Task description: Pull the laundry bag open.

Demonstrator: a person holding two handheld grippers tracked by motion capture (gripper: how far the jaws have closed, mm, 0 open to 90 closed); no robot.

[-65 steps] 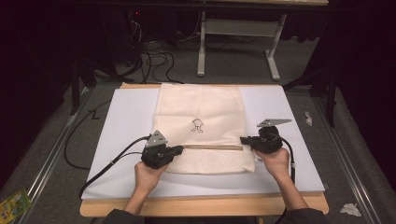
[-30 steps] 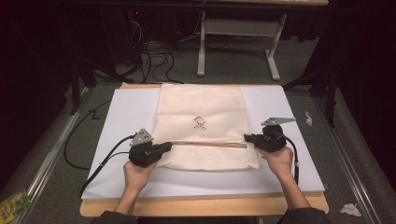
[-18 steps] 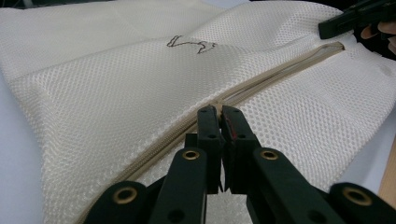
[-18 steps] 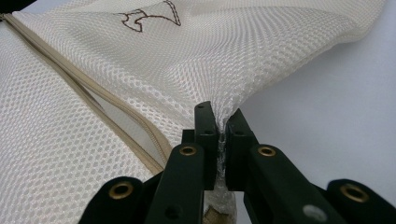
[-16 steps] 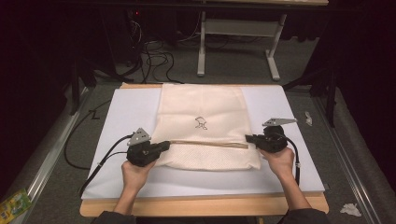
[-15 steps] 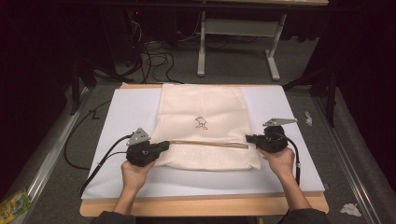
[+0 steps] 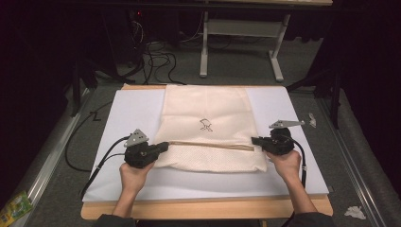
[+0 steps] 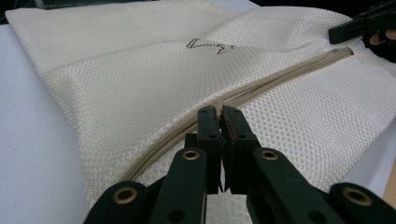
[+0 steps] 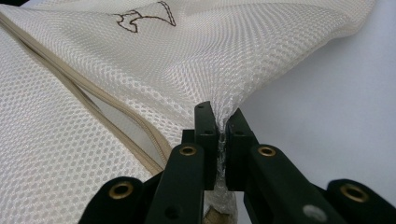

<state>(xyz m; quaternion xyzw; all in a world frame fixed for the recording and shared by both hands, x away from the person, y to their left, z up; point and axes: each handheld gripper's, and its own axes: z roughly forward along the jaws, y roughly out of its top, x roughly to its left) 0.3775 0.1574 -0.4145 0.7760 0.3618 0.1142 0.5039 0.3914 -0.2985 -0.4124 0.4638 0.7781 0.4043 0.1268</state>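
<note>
Though dim beyond — white table (image 7: 293, 142)

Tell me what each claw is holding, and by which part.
Both hold the cream mesh bag. The right claw pinches bunched mesh at the bag's edge beside the zipper's end. The left claw is shut at the zipper, seemingly on its pull.

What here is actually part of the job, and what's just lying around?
In use:
- cream mesh laundry bag with its zipper
- left gripper, shut at the zipper's end
- right gripper, shut on the bag's edge
- white mat under the bag

Lying about:
- crumpled paper scraps on the floor
- green packet
- loose cables behind the table
</note>
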